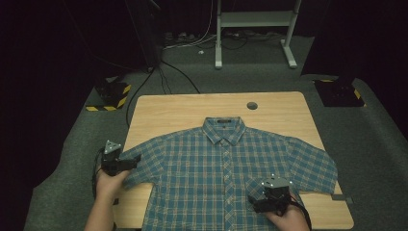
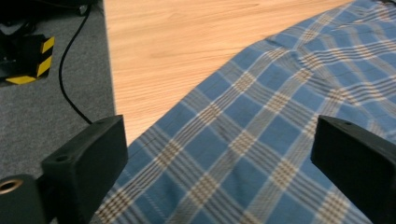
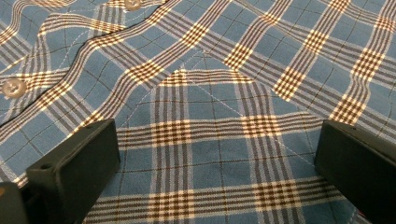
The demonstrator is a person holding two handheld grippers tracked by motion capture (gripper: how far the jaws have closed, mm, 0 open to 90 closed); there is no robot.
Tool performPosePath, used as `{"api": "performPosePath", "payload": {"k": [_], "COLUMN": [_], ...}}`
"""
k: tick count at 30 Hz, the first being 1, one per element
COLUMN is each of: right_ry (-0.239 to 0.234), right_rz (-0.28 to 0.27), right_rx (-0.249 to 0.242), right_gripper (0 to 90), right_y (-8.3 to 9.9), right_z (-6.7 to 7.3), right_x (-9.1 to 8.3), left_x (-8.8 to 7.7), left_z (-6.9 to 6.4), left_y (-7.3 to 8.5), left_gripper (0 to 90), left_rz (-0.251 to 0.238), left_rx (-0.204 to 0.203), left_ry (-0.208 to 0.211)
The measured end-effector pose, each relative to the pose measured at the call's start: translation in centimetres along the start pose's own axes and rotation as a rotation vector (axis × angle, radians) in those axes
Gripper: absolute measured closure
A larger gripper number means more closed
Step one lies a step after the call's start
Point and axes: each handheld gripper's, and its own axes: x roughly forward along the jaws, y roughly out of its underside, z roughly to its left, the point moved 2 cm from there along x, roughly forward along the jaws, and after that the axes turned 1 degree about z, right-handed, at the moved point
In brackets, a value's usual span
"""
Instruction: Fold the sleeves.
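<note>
A blue plaid short-sleeved shirt lies flat and buttoned on the wooden table, collar toward the far edge. My left gripper hovers open over the end of the shirt's left-hand sleeve, jaws wide apart with only cloth below them. My right gripper is open above the chest pocket on the shirt's front, near the button placket. Neither holds any fabric.
The table's left edge drops to grey carpet with a black cable and a yellow-black striped base. A cable hole sits in the tabletop beyond the collar. A white desk frame stands farther back.
</note>
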Motion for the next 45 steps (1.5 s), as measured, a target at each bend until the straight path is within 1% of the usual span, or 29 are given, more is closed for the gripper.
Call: {"api": "performPosePath", "payload": {"k": [2, 4, 5, 6, 7, 8, 9, 10, 12, 13, 16, 18, 20, 21, 22, 24, 25, 26, 28, 30, 31, 32, 35, 36, 38, 40, 42, 44, 45], "right_ry": [-0.001, -0.002, -0.002, -0.002, -0.002, -0.002, -0.002, -0.002, -0.002, -0.002, -0.001, -0.001, 0.000, 0.000, 0.000, -0.001, -0.001, 0.000, -0.001, 0.000, -0.001, -0.001, -0.002, -0.001, -0.002, -0.002, -0.003, -0.003, -0.003], "right_rz": [0.000, 0.000, 0.000, 0.000, 0.000, 0.000, 0.000, 0.000, 0.000, 0.000, 0.000, 0.000, 0.000, 0.000, 0.000, 0.000, 0.000, 0.000, -0.001, -0.001, -0.001, -0.001, -0.001, -0.001, -0.001, 0.000, 0.000, -0.001, -0.001], "right_rx": [-0.003, -0.004, -0.004, -0.003, -0.003, -0.003, -0.003, -0.003, -0.003, -0.003, -0.004, -0.005, -0.005, -0.005, -0.005, -0.005, -0.005, -0.005, -0.005, -0.007, -0.007, -0.007, -0.006, -0.006, -0.006, -0.006, -0.006, -0.004, -0.004], "right_gripper": [0.0, 0.0, 0.0, 0.0, 0.0, 0.0, 0.0, 0.0, 0.0, 0.0, 0.0, 0.0, 0.0, 0.0, 0.0, 0.0, 0.0, 0.0, 0.0, 0.0, 0.0, 0.0, 0.0, 0.0, 0.0, 0.0, 0.0, 0.0, 0.0], "right_y": [0.0, 0.0, 0.0, 0.0, 0.0, 0.0, 0.0, 0.0, 0.0, 0.0, 0.0, 0.0, 0.0, 0.0, 0.0, 0.0, 0.0, 0.0, 0.0, 0.0, 0.0, 0.0, 0.0, 0.0, 0.0, 0.0, 0.0, 0.0, 0.0], "right_z": [0.0, 0.0, 0.0, 0.0, 0.0, 0.0, 0.0, 0.0, 0.0, 0.0, 0.0, 0.0, 0.1, 0.1, 0.1, 0.1, 0.1, 0.1, 0.1, 0.1, 0.1, 0.1, 0.1, 0.1, 0.0, 0.0, 0.0, 0.1, 0.1], "right_x": [0.0, 0.0, 0.0, 0.0, 0.0, 0.0, 0.0, 0.0, 0.0, 0.0, 0.0, 0.0, 0.0, 0.0, 0.0, 0.0, 0.0, 0.0, 0.0, 0.0, 0.0, 0.0, 0.0, 0.0, 0.0, 0.0, 0.0, 0.0, 0.0], "left_x": [0.4, 0.8, 0.9, 1.0, 1.0, 1.0, 1.0, 1.1, 1.2, 1.2, 1.1, 1.0, 0.8, 0.8, 0.7, 0.6, 0.6, 0.6, 0.6, 0.6, 0.6, 0.5, 0.2, -0.1, -0.6, -1.3, -1.8, -2.5, -2.5], "left_z": [0.7, 1.2, 1.3, 1.5, 1.6, 1.7, 1.7, 1.8, 1.9, 1.8, 1.7, 1.8, 1.6, 1.5, 1.3, 0.8, 0.7, 0.3, -0.1, -0.5, -0.5, -0.5, -0.6, -0.6, -0.6, -0.9, -1.3, -1.8, -1.8], "left_y": [0.3, 0.6, 0.7, 0.8, 0.8, 0.9, 1.0, 1.1, 1.4, 1.5, 1.9, 2.0, 2.0, 2.0, 2.1, 2.3, 2.3, 2.4, 2.6, 2.6, 2.6, 2.6, 2.6, 2.5, 2.3, 1.8, 1.5, 0.7, 0.7], "left_gripper": [5.5, 9.4, 9.4, 13.0, 13.0, 23.2, 23.2, 30.0, 32.0, 32.7, 41.5, 47.5, 55.0, 55.0, 57.6, 69.4, 69.4, 76.5, 79.3, 84.4, 84.9, 85.4, 86.1, 86.2, 86.2, 86.2, 86.2, 86.3, 86.3], "left_rz": [0.015, 0.029, 0.030, 0.034, 0.037, 0.039, 0.041, 0.047, 0.057, 0.054, 0.051, 0.059, 0.065, 0.065, 0.061, 0.052, 0.049, 0.043, 0.036, 0.035, 0.037, 0.040, 0.034, 0.007, -0.030, -0.065, -0.089, -0.127, -0.127], "left_rx": [-0.018, -0.030, -0.037, -0.051, -0.053, -0.050, -0.046, -0.046, -0.048, -0.042, -0.017, -0.014, -0.011, -0.010, -0.004, 0.001, 0.003, 0.009, 0.023, 0.035, 0.025, 0.001, -0.043, -0.073, -0.114, -0.131, -0.132, -0.151, -0.151], "left_ry": [-0.007, -0.012, -0.015, -0.019, -0.016, -0.013, -0.020, -0.035, -0.050, -0.055, -0.087, -0.109, -0.117, -0.118, -0.120, -0.129, -0.134, -0.141, -0.154, -0.165, -0.164, -0.155, -0.126, -0.099, -0.070, -0.046, -0.033, -0.004, -0.004]}}
